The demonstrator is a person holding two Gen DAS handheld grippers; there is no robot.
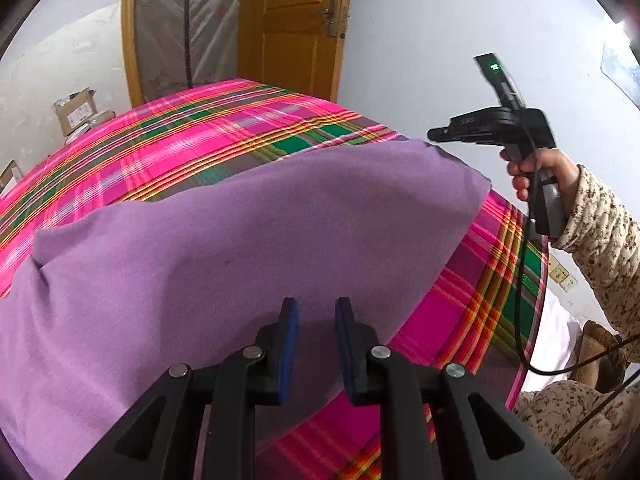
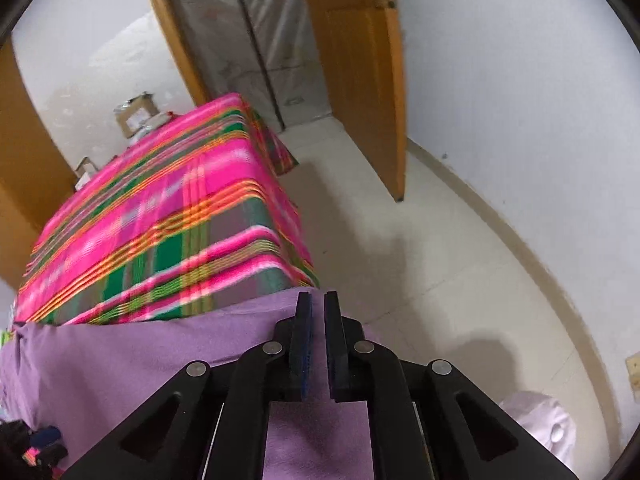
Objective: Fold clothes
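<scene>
The purple garment (image 1: 248, 240) lay spread over the plaid tablecloth (image 1: 192, 136) and filled the middle and lower left of the left wrist view; in the right wrist view it crossed the lower part of the frame. It looked like a soft knitted cloth, light and limp, not slippery, so it would probably sag and wrinkle when lifted. In my judgement the best places to take hold were the corners and the free edge, for example the corner at the right middle of the left wrist view, just below the other tool.

The left gripper (image 1: 316, 312) hovered low over the cloth at the bottom centre, its blue pads (image 1: 290, 344) spread with a clear gap, and nothing was between them. The right gripper (image 2: 317, 308) stood at the bottom centre of its own view, above the far edge of the garment; its pads were near each other but a narrow gap was visible, and it pinched nothing. In the left wrist view the right hand (image 1: 536, 172) held this tool raised at the right side, apart from the cloth.

Cardboard boxes (image 1: 78, 110) stood at the left by the wall; what they contained I could not tell. A wooden door (image 1: 296, 24) stood open at the top centre
</scene>
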